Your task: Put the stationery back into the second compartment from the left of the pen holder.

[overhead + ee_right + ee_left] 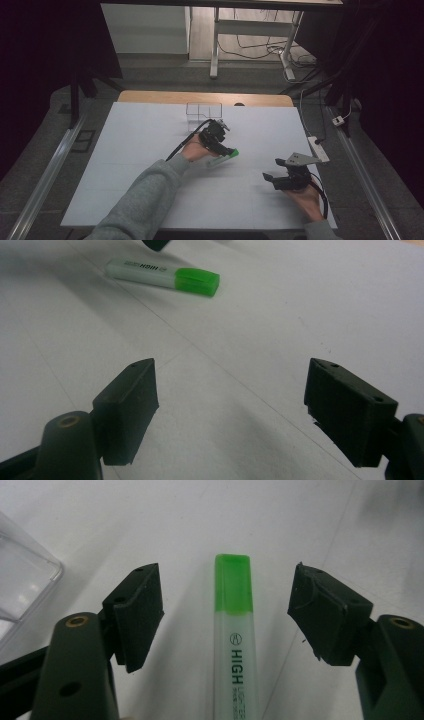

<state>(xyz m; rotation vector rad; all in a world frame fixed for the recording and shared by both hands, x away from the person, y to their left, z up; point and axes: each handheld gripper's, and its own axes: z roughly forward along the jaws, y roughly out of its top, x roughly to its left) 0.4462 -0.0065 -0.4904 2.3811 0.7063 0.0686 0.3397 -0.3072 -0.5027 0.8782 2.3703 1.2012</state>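
A highlighter point(234, 645) with a pale barrel and a green cap lies flat on the white table cover point(150, 150). My left gripper point(227, 595) is open, low over the pen, with one jaw on each side of the cap and neither touching it. From above, the left gripper point(227, 149) sits mid-table over the highlighter point(225, 157). My right gripper point(272, 169) is open at the front right, empty, well apart from the pen. The right gripper view has its jaws point(232, 377) spread over bare cover, with the highlighter point(165, 276) farther off.
A clear plastic box point(203, 112) stands at the back middle of the table, just behind the left gripper; its corner point(20, 585) appears at the left of the left gripper view. A white power strip point(318, 148) lies at the table's right edge.
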